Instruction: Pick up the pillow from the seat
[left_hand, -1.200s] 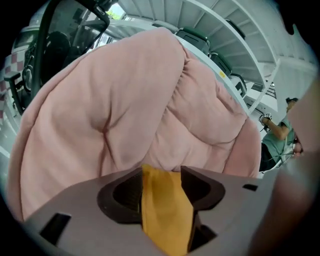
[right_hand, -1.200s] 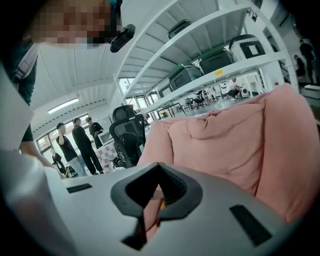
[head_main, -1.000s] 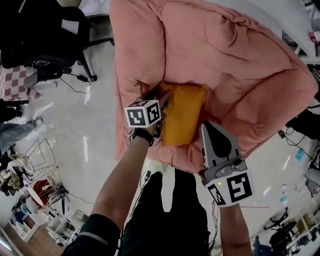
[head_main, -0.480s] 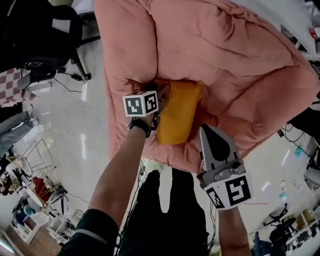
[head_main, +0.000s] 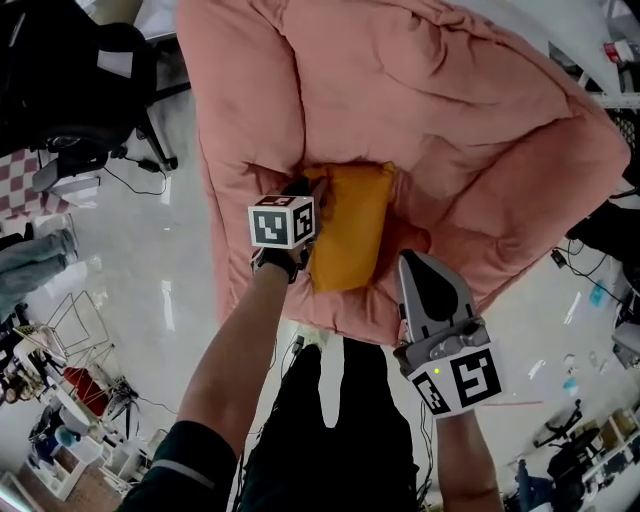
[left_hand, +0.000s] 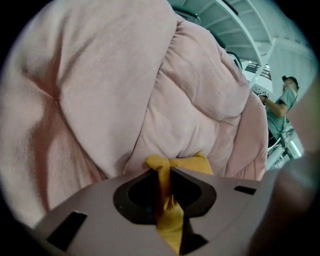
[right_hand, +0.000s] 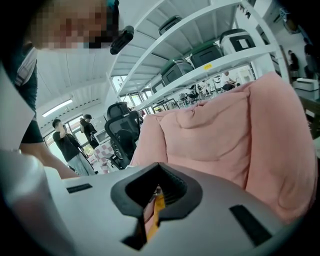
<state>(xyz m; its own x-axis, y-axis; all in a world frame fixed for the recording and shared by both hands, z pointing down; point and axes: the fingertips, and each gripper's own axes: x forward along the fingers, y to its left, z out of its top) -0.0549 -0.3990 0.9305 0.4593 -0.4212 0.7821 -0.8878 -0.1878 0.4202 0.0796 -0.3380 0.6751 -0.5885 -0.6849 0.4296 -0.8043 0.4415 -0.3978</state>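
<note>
Left gripper view: left gripper (left_hand: 163, 176) jaws have just been closing and now pinch the yellow pillow (left_hand: 196, 163) by a corner fold. Right gripper (right_hand: 156, 189) jaws together, empty. Lift slowly; the thin pinch may slip.

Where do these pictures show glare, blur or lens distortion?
Head view: sharp, with glare streaks on the floor. Left gripper view: fisheye, dark corners, pillow in focus, lower right blurred. Right gripper view: fisheye bends the shelves.

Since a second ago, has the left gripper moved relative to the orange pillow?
Yes: the left gripper edged onto the pillow at its left edge, jaws just closing on its fabric.
</note>
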